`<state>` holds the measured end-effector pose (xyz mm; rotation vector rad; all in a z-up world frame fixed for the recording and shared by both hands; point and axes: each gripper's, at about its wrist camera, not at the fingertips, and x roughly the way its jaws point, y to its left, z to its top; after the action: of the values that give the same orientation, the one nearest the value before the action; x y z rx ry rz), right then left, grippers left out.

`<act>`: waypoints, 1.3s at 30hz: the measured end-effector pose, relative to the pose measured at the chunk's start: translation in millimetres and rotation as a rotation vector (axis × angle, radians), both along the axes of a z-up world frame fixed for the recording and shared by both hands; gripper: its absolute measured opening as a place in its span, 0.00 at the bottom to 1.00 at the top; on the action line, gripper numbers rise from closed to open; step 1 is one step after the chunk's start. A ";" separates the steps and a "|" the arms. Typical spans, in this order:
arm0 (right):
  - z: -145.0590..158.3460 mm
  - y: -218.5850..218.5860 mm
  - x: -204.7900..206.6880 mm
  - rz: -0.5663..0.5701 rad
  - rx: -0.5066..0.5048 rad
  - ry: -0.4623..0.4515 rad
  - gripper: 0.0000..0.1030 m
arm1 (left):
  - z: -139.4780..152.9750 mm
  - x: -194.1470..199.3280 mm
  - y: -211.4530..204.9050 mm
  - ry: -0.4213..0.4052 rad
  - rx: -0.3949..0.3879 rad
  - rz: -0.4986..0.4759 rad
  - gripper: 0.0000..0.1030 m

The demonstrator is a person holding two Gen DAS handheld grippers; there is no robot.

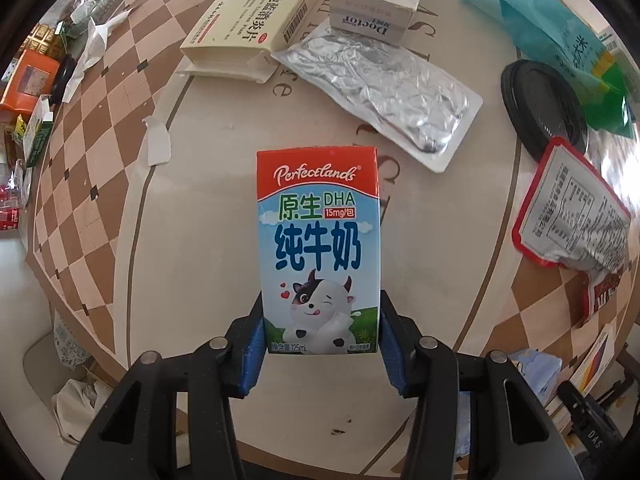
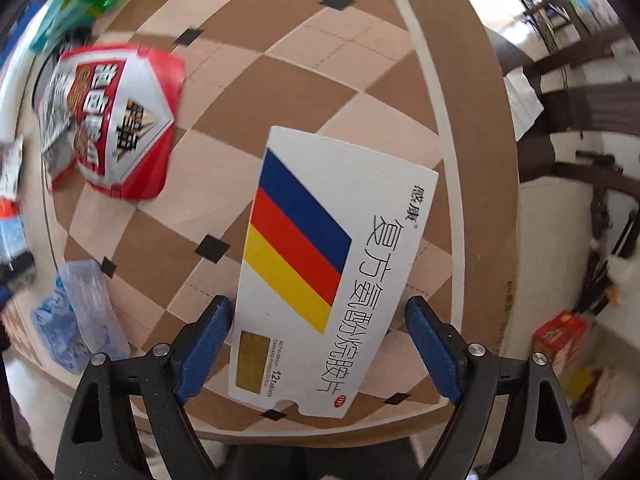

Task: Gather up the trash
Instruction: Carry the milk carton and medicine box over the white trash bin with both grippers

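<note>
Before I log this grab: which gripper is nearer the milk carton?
Left. The left gripper is shut on the milk carton; the right gripper straddles a white medicine box, open, with no carton there.

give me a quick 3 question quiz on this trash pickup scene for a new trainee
1. True or false: the left gripper has its jaws closed on the milk carton.
2. What lies between the open jaws of the right gripper? A) foil blister pack B) white medicine box with blue, red and yellow stripes C) black lid
3. In the left wrist view, the Doctor box rests partly on the ____ pack.

Key: 1 true; 2 B, the white medicine box; 3 foil blister
</note>
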<state>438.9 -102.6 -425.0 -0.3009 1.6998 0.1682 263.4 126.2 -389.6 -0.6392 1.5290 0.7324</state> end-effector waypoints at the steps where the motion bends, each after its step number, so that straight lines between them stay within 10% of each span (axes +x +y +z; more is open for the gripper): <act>1: -9.5 -1.7 -9.5 0.012 0.009 -0.024 0.85 | -1.8 -5.7 -7.6 0.001 -0.001 -0.007 0.45; 9: 3.8 22.3 -40.9 0.330 -0.021 -0.080 0.77 | -9.5 -39.0 -49.1 0.005 0.036 -0.025 0.45; 18: 10.3 13.7 -47.3 0.208 0.025 -0.064 0.89 | -4.7 -46.2 -41.6 -0.006 0.051 -0.003 0.44; 22: 17.6 24.2 -71.1 0.274 0.038 -0.119 0.74 | 6.0 -48.5 -47.8 -0.001 0.084 -0.025 0.44; 39: 98.0 10.7 -205.6 0.409 0.103 -0.370 0.74 | 95.7 -132.9 -123.7 -0.188 0.184 -0.169 0.44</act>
<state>233.3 -91.9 -326.9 -0.5647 1.2448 0.4709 130.5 2.6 -293.9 -0.4223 1.3076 0.6559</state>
